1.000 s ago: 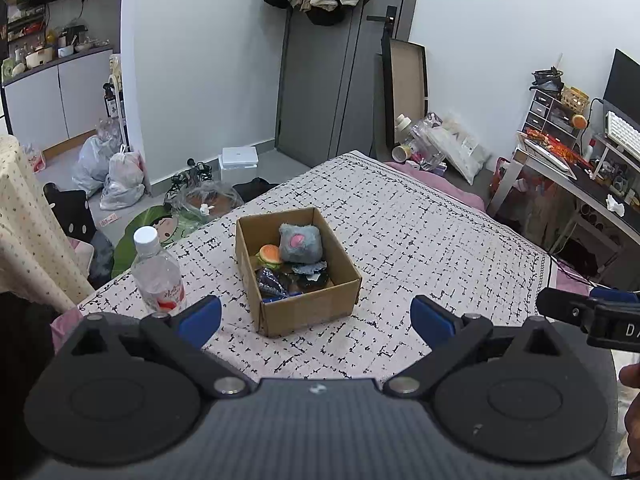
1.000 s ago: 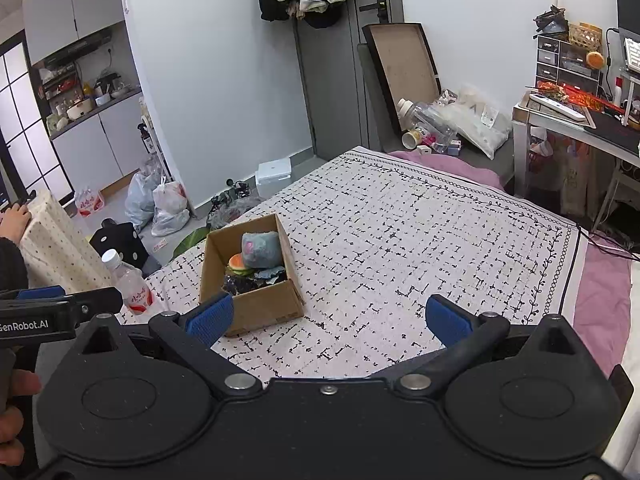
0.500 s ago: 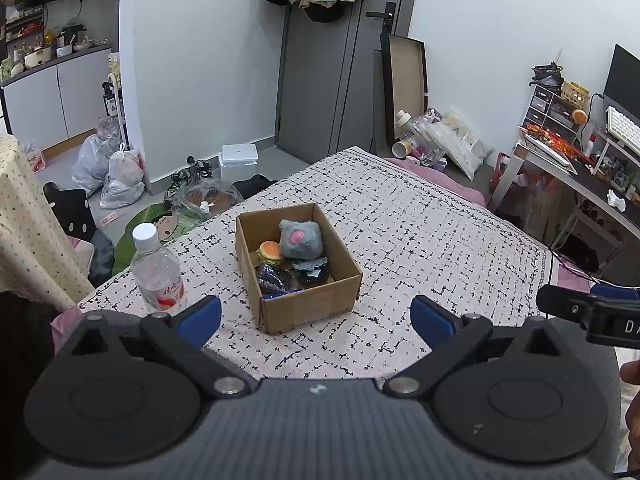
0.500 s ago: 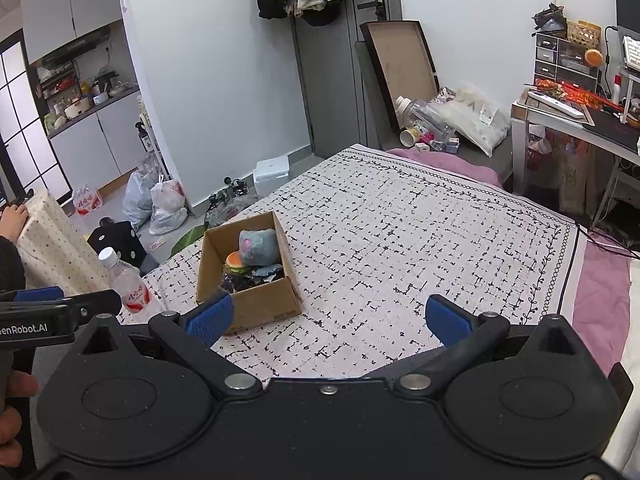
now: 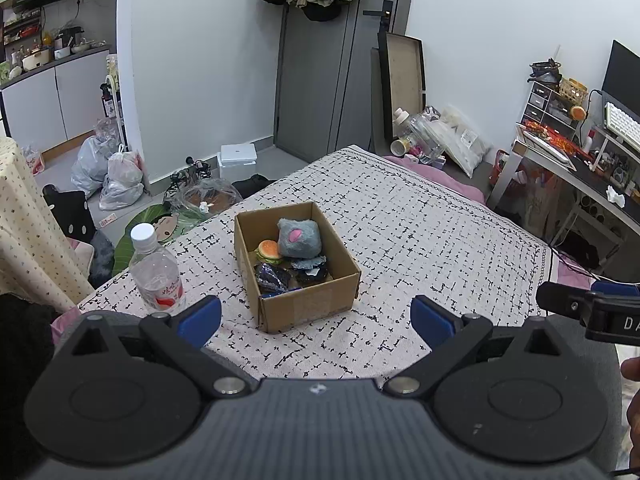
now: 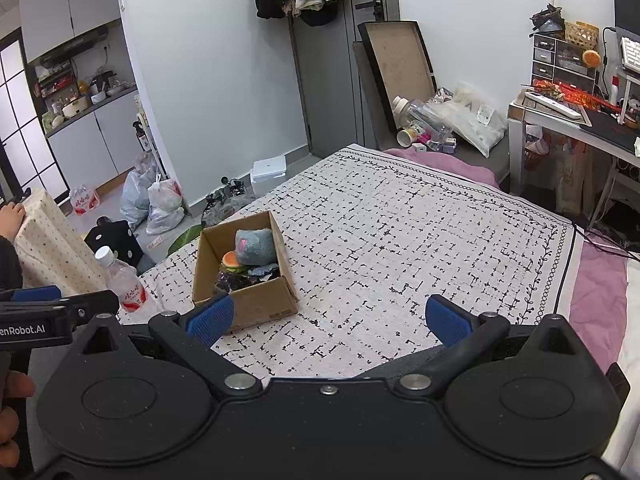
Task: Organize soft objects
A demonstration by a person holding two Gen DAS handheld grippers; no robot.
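A bed (image 5: 420,240) under a white, black-flecked cover fills the room, and on it a cardboard box (image 5: 308,304) stands open near the left corner, its flaps gone or folded away. The soft things of the task are already inside: a grey plush (image 5: 299,238) with a pink patch at the far end, a small burger toy (image 5: 269,251) just beside it, and dark crumpled pieces (image 5: 276,276) at the near end, too tangled to name. A water bottle (image 5: 156,276) stands upright left of the box, near but apart.

The left gripper (image 5: 316,314) hangs above the near edge of the bed, level, aimed at the box, jaws wide and holding nothing. The right gripper (image 6: 328,316) hangs alongside it to the right, also level, jaws wide and empty; its left pad (image 6: 210,316) overlaps the near wall of the box (image 6: 248,308) in its own view, though whether it touches cannot be told.

The risk from here seems plain. The box looks light and sits on a soft cover, so a jaw catching its near wall on the way in would likely shove or tip it instead of reaching the contents. The plush (image 6: 256,245) rides high against the rim, and a clumsy pinch could drag the burger out with it. A wide swing from the left could knock the bottle (image 6: 124,280) over.
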